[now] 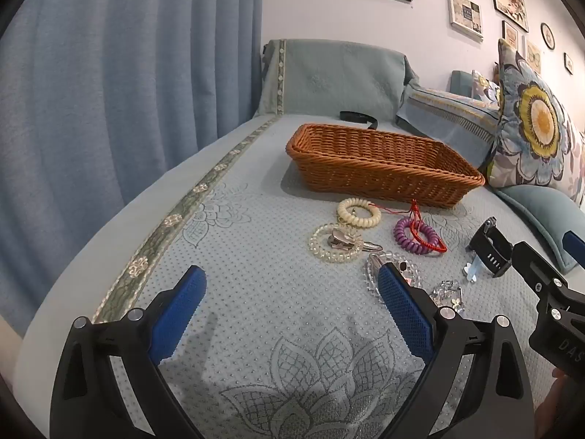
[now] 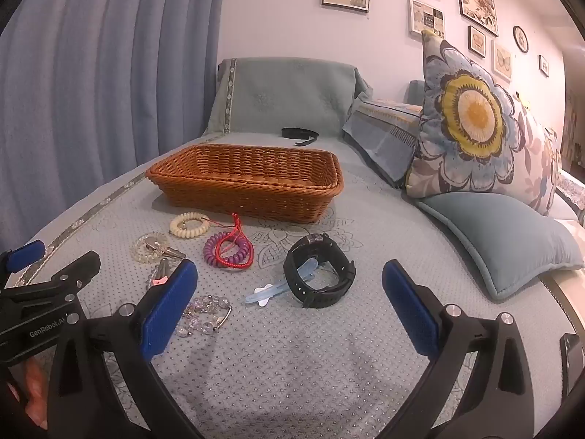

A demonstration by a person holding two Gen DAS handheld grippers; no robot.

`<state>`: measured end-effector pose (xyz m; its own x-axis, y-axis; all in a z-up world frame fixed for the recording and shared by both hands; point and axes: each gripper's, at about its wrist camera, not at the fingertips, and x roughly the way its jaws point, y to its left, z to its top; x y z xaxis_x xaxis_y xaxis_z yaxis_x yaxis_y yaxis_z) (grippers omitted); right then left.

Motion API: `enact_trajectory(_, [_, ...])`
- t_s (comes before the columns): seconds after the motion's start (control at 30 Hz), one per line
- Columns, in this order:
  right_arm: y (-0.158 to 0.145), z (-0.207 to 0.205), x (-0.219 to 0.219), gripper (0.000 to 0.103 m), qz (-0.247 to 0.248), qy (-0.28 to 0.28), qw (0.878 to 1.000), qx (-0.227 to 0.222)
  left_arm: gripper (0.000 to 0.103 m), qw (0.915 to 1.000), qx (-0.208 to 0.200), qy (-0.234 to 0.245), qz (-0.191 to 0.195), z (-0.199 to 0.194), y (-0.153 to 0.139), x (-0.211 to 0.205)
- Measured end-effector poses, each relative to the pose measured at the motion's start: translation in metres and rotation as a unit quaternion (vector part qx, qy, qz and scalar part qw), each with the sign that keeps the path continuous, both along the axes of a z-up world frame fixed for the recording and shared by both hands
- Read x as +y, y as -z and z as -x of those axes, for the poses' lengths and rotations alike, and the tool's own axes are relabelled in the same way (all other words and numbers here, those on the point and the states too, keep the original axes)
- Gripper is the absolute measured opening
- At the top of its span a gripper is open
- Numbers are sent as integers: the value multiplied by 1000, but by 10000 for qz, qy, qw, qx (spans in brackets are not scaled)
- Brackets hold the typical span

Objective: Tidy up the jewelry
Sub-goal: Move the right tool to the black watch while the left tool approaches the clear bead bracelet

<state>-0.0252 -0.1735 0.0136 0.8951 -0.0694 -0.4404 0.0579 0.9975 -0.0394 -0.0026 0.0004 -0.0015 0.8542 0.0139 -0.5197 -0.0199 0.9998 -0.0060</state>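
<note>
A brown wicker basket (image 1: pixel 380 157) (image 2: pixel 248 179) stands on the blue sofa cover. In front of it lie a cream coil band (image 1: pixel 358 212) (image 2: pixel 188 224), a clear coil band with metal clips (image 1: pixel 334 243) (image 2: pixel 150 247), a purple coil band with a red cord (image 1: pixel 418 236) (image 2: pixel 228 250), a crystal bead bracelet (image 2: pixel 204 314), a black watch (image 2: pixel 318 274) (image 1: pixel 488 252) and a pale blue clip (image 2: pixel 263 291). My left gripper (image 1: pixel 292 278) is open and empty, left of the pile. My right gripper (image 2: pixel 289 274) is open and empty, just short of the watch.
A flowered pillow (image 2: pixel 471 117) and a plain blue cushion (image 2: pixel 504 241) lean at the right. A black strap (image 2: pixel 299 133) lies behind the basket. A blue curtain (image 1: pixel 109 91) hangs at the left beyond the sofa edge.
</note>
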Motion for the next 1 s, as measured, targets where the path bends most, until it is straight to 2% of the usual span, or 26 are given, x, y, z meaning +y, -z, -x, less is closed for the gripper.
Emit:
enact_trajectory(0.6, [0, -1, -1, 96, -2, -1, 10000, 5, 92, 10000, 28, 2, 19, -2, 2, -1])
enact_trajectory(0.7, [-2, -2, -2, 96, -40, -13, 10000, 32, 92, 9998, 168, 67, 128, -6, 3, 4])
enact_trajectory(0.8, [-2, -8, -15, 92, -219, -38, 9997, 137, 84, 9986, 383, 74, 362, -14, 1, 24])
enact_trajectory(0.87, [-5, -10, -20, 86, -341, -24, 9992, 227, 84, 9951, 689, 239, 673, -25, 1, 42])
enact_trajectory(0.9, [-6, -13, -28, 82, -400, 6, 9987, 302, 80, 9931, 810, 295, 797, -32, 2, 51])
enact_trajectory(1.0, [-6, -20, -48, 70, -613, 131, 9966, 540, 76, 9876, 1117, 491, 985, -50, 3, 63])
